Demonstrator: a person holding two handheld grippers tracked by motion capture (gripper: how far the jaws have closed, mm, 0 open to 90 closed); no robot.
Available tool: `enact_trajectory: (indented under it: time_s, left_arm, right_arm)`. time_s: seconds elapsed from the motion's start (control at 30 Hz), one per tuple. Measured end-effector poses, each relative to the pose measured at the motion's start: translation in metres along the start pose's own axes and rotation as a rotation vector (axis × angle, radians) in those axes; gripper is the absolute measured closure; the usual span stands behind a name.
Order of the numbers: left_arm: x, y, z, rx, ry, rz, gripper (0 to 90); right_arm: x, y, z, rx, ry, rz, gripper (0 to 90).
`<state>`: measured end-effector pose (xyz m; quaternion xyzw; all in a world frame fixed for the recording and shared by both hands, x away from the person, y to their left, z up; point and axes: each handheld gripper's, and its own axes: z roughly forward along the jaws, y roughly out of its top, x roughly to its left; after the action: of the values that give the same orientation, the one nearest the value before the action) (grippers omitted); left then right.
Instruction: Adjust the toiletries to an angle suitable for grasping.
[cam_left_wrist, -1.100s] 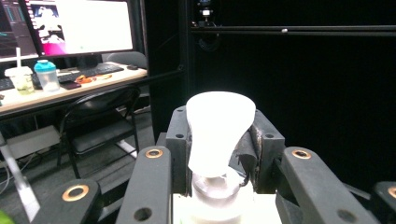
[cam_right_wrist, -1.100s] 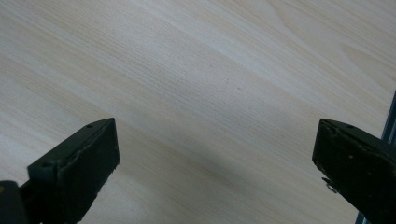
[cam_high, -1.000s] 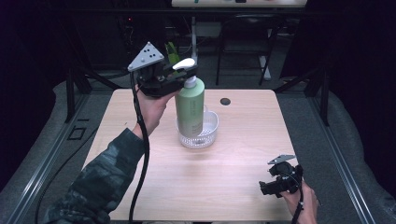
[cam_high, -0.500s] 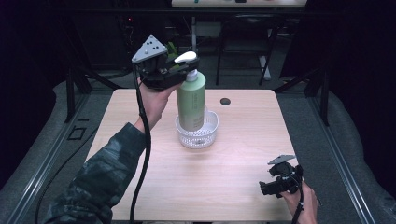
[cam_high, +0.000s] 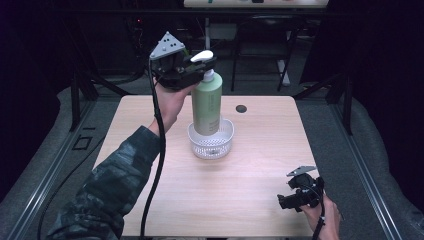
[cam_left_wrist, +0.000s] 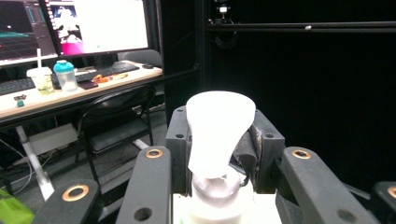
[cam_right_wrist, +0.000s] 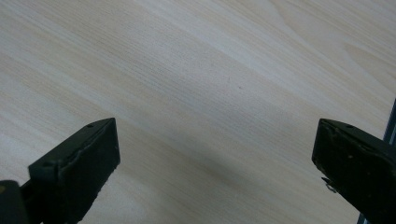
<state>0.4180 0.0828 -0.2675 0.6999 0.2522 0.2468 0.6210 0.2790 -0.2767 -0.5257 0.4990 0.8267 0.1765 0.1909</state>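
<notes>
above the white mesh bowl (cam_high: 210, 143), the left gripper (cam_high: 196, 67) is clamped on the green pump bottle (cam_high: 207, 105); the right gripper (cam_high: 295, 196) rests with jaws apart over the table (cam_high: 260, 170).

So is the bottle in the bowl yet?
Nearly. Done: the left gripper has the bottle by its pump, upright. In hand: its base sits inside the bowl. Left: let go. The right gripper waits open over the table.
</notes>
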Motion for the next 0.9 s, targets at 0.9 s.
enact_trajectory:
  time_s: [0.9]
  left_arm:
    - [0.010,-0.012,0.035,0.047,0.038,-0.028,66.7]
  right_arm:
    - [0.001,0.000,-0.001,-0.004,0.001,0.001,0.3]
